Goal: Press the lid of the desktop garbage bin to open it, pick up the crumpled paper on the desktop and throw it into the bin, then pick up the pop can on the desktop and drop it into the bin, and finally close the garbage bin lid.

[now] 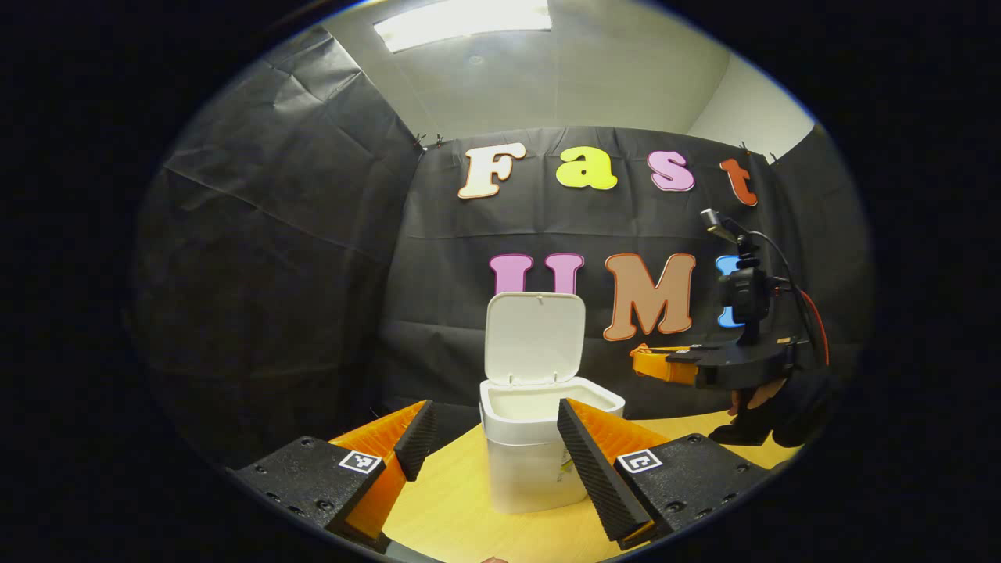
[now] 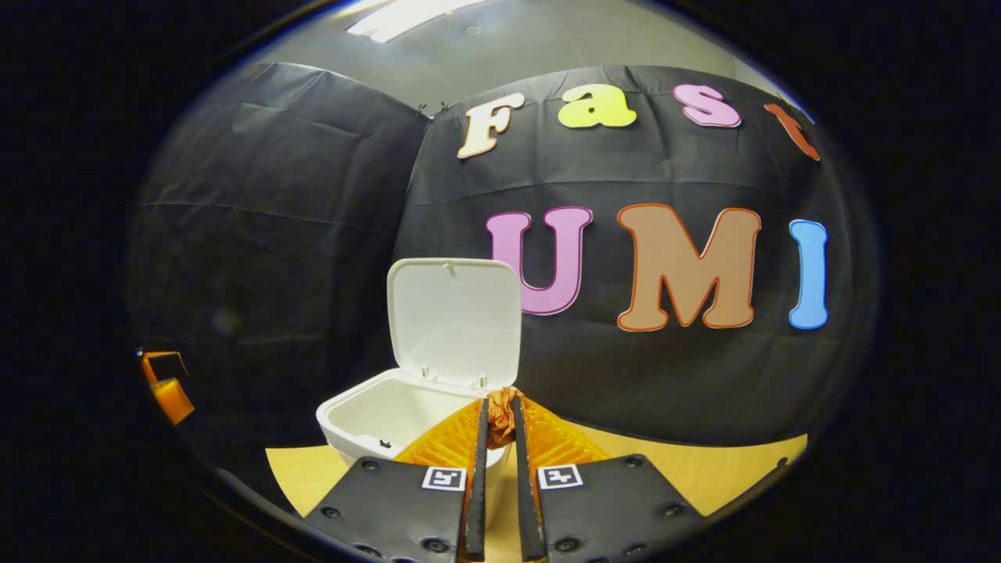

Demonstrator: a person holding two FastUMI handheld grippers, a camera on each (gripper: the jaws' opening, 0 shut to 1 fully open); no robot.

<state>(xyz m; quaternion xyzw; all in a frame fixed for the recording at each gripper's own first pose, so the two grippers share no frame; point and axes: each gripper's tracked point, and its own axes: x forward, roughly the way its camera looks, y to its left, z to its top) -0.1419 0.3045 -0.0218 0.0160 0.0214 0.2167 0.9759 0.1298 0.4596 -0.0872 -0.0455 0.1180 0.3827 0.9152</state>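
Standing on the pale wooden tabletop [image 1: 446,508] in the left gripper view, the white plastic desktop garbage bin [image 1: 532,461] has its flat white hinged lid [image 1: 535,338] raised upright at the back, so the mouth is uncovered. The left claw [image 1: 491,438] sits low in front of the bin with its two fingers spread wide apart, one to either side of the bin's body, and nothing is held between them. Further right in the same view, the right claw [image 1: 653,361] hangs in the air beside the bin at about rim height, held from below by a person's hand [image 1: 755,399] in a dark sleeve; its fingertips point toward the bin.

In the right gripper view, an orange part of the left claw [image 2: 166,387] shows at the far left edge. Next comes the bin [image 2: 391,418], seen from above its rim, with the lid [image 2: 455,320] upright behind the hollow. Right of that, the right claw [image 2: 500,418] has its fingers drawn close together, clamped on the crumpled reddish-brown paper [image 2: 502,413], which sticks up between the tips. The paper is level with the bin's near right rim, just at the edge of the mouth
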